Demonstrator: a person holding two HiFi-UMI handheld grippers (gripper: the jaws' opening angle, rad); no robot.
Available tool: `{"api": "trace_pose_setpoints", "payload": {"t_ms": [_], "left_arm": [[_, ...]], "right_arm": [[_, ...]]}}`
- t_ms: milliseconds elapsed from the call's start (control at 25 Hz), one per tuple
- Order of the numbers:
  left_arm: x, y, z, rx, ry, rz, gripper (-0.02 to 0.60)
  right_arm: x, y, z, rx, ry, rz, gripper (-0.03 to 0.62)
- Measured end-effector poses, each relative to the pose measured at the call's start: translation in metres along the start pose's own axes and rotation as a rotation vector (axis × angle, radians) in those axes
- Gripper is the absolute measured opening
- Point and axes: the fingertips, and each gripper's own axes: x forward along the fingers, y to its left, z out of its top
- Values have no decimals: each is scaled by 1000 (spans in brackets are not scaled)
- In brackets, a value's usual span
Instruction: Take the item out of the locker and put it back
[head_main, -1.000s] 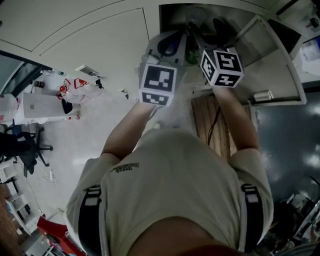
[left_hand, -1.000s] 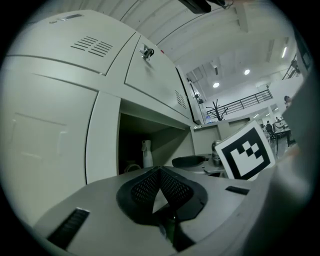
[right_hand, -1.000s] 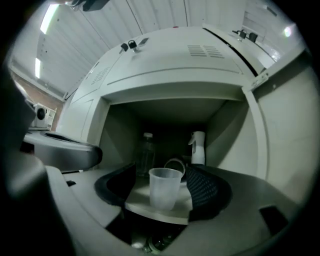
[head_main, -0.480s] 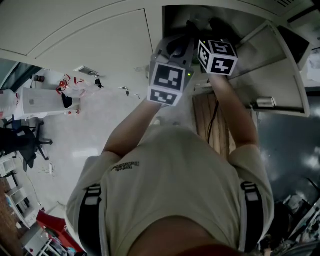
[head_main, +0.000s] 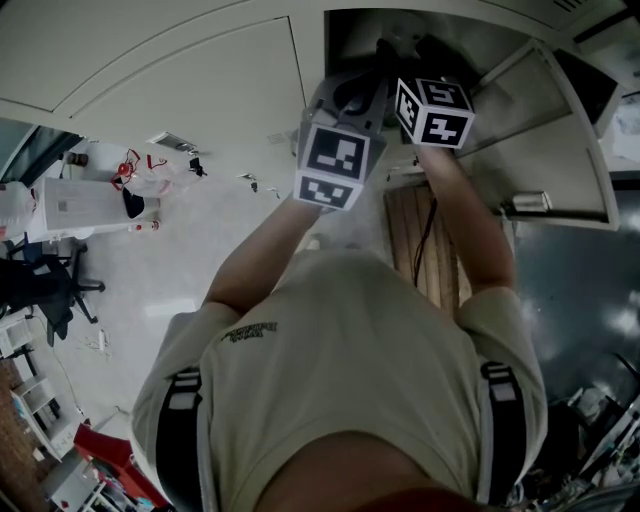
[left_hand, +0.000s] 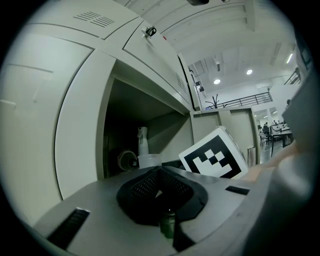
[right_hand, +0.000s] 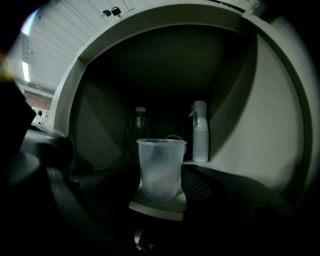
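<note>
Closest to you is your left gripper (left_hand: 160, 184). Its jaws are pressed together and there is nothing in them. It hangs just outside the locker, at about 9 o'clock from your other hand, so it is not the one that does this job.

Your right gripper (right_hand: 159, 206) is the nearer one to the work. Its jaws look clamped on the see-through plastic cup (right_hand: 160, 167). The cup stands up straight, its long side running from 6 o'clock to 12 o'clock, with the open mouth on top. It sits right at the tip of the gripper, at the front of the pale grey metal locker (right_hand: 280, 125).

Past the cup, at 12 o'clock, is the dark shelf inside. I think that is the way the cup must go: straight ahead and kept level.

Right behind the cup's rim there is a thin round loop. I cannot tell what it is.

Farthest back, a clear glass jar (right_hand: 140, 127) stands at 11 o'clock. A tall white spray bottle (right_hand: 200, 132) stands at 1 o'clock by the side wall. The cup lines up with the gap between them, so push gently and do not bump either one.
</note>
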Motion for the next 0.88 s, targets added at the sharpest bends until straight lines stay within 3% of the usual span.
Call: {"api": "trace_pose_setpoints", "payload": {"t_ms": [400, 880], "left_arm": [[-13, 0, 18, -1, -37, -1, 14], [-55, 5, 66, 79, -117, 29, 14]], "right_arm": [[-35, -1, 32, -7, -82, -13, 259], [-118, 28, 82, -40, -214, 22, 259]]}}
